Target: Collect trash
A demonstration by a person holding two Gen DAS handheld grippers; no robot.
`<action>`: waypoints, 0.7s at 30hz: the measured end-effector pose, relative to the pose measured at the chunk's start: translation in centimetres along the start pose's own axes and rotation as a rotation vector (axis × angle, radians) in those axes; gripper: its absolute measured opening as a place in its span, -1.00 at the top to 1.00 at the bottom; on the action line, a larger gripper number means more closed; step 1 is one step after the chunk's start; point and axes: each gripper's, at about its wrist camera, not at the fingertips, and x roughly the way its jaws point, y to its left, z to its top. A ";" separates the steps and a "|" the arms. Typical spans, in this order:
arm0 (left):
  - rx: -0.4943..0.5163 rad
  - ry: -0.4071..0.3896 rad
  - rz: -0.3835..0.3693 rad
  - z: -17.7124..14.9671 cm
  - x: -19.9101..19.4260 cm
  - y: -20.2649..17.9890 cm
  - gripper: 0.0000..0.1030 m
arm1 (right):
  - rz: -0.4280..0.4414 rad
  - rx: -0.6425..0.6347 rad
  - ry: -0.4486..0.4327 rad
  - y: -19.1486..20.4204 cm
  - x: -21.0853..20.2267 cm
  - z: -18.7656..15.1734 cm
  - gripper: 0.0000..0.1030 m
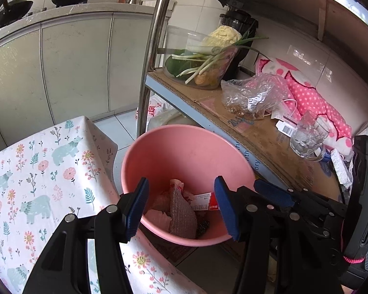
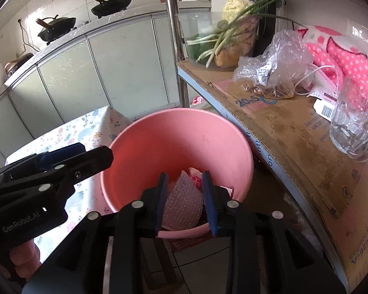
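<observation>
A pink plastic basin [image 1: 191, 152] [image 2: 179, 137] stands between a table and a shelf. It holds trash: a piece of bubble wrap [image 1: 182, 216] [image 2: 181, 204], crumpled pink bits and a red-and-white wrapper [image 1: 206, 201]. My left gripper [image 1: 184, 208] is open and empty above the basin's near rim. My right gripper [image 2: 185, 203] is open and empty over the basin, its fingers on either side of the bubble wrap in view. The right gripper also shows in the left wrist view [image 1: 274, 193], and the left gripper shows in the right wrist view [image 2: 68, 156].
A table with a floral bear cloth [image 1: 36, 171] stands left of the basin. To the right is a cardboard-covered shelf [image 2: 294, 142] with a clear plastic bag [image 2: 272, 66], a glass mug [image 2: 353, 132], a vegetable container [image 1: 201, 58] and a pink polka-dot cloth [image 1: 314, 100]. A steel post [image 1: 152, 56] rises behind.
</observation>
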 end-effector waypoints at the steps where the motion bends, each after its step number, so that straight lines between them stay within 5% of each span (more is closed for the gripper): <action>1: -0.001 -0.001 0.002 0.0 -0.3 -0.1 -0.06 | 0.001 -0.001 -0.003 0.1 -0.2 0.0 0.40; 21: 0.025 -0.059 0.021 -1.4 -6.3 -2.0 -0.08 | 0.038 -0.026 -0.039 1.8 -4.6 -1.3 0.21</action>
